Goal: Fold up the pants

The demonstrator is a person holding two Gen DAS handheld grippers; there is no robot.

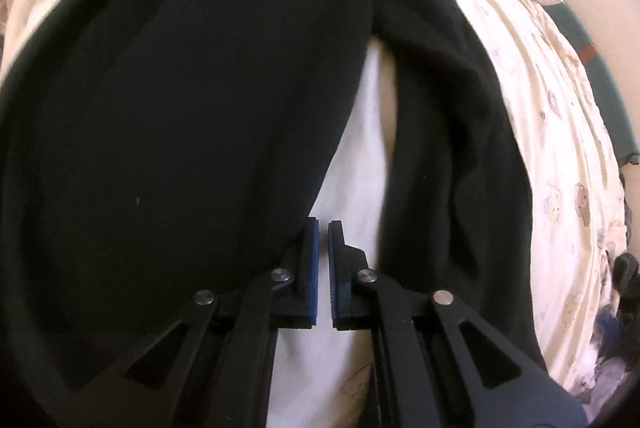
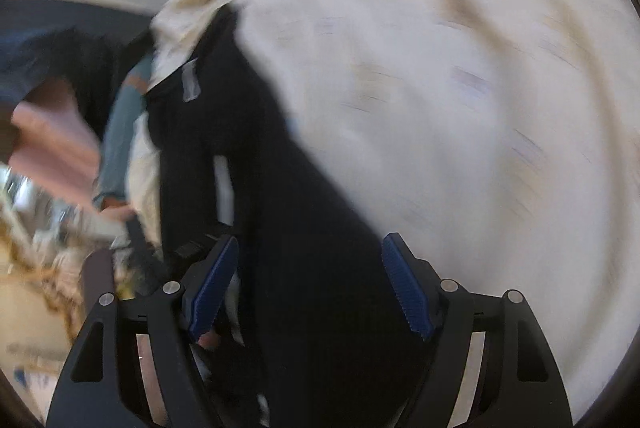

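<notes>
Black pants (image 1: 180, 115) lie spread on the cream printed bedsheet (image 1: 560, 131), legs parted. Left gripper (image 1: 323, 228) over the sheet strip between the legs, jaws closed on nothing. Right gripper (image 2: 310, 248) jaws wide apart above the pants; contact probably none, view blurred.

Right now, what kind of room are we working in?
Most likely a bedroom. The black pants lie spread on a cream bedsheet printed with small cartoon bears, which covers a soft, rumpled surface like a bed. Other clothes are piled beside it.
</notes>
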